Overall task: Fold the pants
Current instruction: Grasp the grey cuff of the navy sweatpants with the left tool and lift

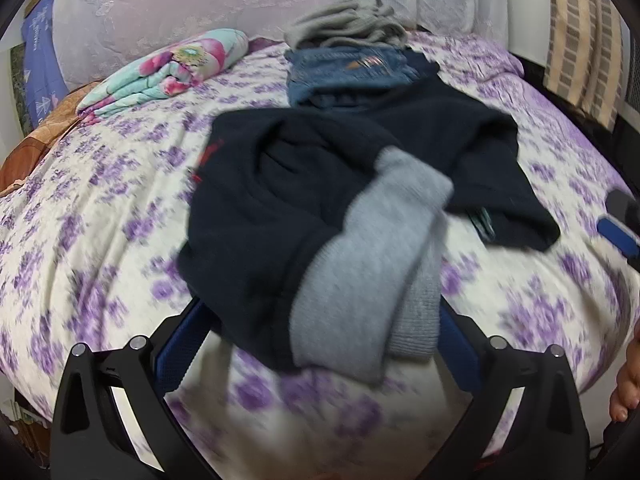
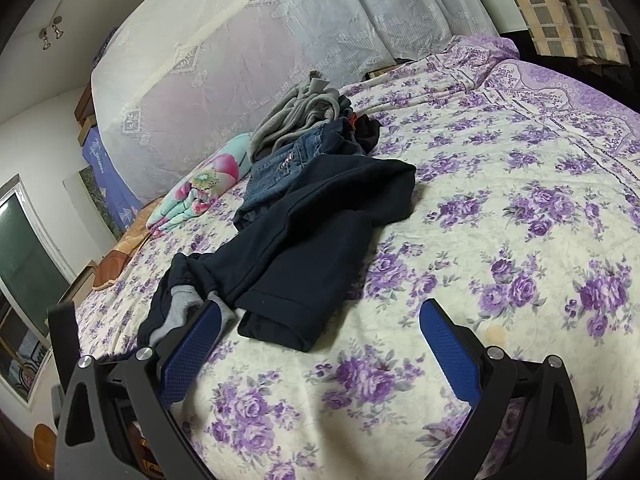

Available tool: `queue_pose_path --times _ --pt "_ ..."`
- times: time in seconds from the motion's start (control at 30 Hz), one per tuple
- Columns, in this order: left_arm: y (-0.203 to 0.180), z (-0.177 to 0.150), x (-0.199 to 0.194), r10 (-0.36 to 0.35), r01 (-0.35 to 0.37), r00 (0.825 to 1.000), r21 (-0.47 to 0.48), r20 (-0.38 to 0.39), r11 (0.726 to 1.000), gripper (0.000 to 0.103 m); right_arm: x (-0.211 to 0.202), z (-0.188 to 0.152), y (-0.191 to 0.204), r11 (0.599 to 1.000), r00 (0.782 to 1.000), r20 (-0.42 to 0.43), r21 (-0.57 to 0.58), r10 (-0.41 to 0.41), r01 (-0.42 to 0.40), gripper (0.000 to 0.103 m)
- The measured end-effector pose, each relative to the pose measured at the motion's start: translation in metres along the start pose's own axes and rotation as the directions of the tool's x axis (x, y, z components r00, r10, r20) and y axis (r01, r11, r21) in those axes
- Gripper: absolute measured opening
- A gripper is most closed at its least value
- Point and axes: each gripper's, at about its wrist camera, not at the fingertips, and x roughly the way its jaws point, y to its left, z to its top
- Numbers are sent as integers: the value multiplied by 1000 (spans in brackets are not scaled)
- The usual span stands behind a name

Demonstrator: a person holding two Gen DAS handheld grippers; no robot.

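Left gripper (image 1: 320,344) jaws wide around the navy pants (image 1: 320,168) cuff, unclamped; right gripper (image 2: 320,332) jaws wide, empty. Close on both cuff layers before lifting.

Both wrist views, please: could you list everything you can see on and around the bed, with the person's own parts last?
Pants: one, dark navy with grey lining, spread at mid-bed, waist end bunched near the left gripper.
Jeans: one, blue, behind the pants.
Sweatshirt: one, grey, crumpled on top of the jeans.
Blanket: one folded, turquoise with pink flowers, far left of the bed.
Bedsheet: one, cream with purple flowers, covering the bed.
Curtain: one, white lace, behind the bed.
Checked cloth: one, beige and grey, upper right.
Left gripper: black with blue pads, pants draped between its fingers.
Right gripper: black with blue pads, open, empty.
Fingers: right edge of the left view.
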Motion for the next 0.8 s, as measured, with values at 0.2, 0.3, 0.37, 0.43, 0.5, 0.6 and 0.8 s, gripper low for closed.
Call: queue_pose_path --times 0.2,0.3,0.37,0.43,0.5,0.6,0.8 --pt "77 16 0 25 -24 1000 -208 6 978 99 9 3 -9 1000 1000 -26 21 -13 13 100" --pt "109 18 -6 31 -27 999 -278 9 960 99 15 5 -10 999 999 -43 38 -8 10 100" --pt "130 23 -18 142 -124 989 -293 41 948 99 18 6 -9 999 999 -49 33 -9 10 100" --pt "157 31 -30 347 -305 935 -326 76 895 99 21 6 -7 1000 999 -53 21 -10 11 100" --pt "181 35 -32 490 -449 871 -352 32 821 98 23 6 -6 1000 998 -58 14 -9 10 100" --pt "195 28 -46 402 -358 914 -371 46 857 98 27 7 -5 1000 998 -58 13 -6 6 100" --pt "156 14 -65 279 -229 955 -343 103 911 98 40 8 0 1000 996 -89 3 2 -2 100"
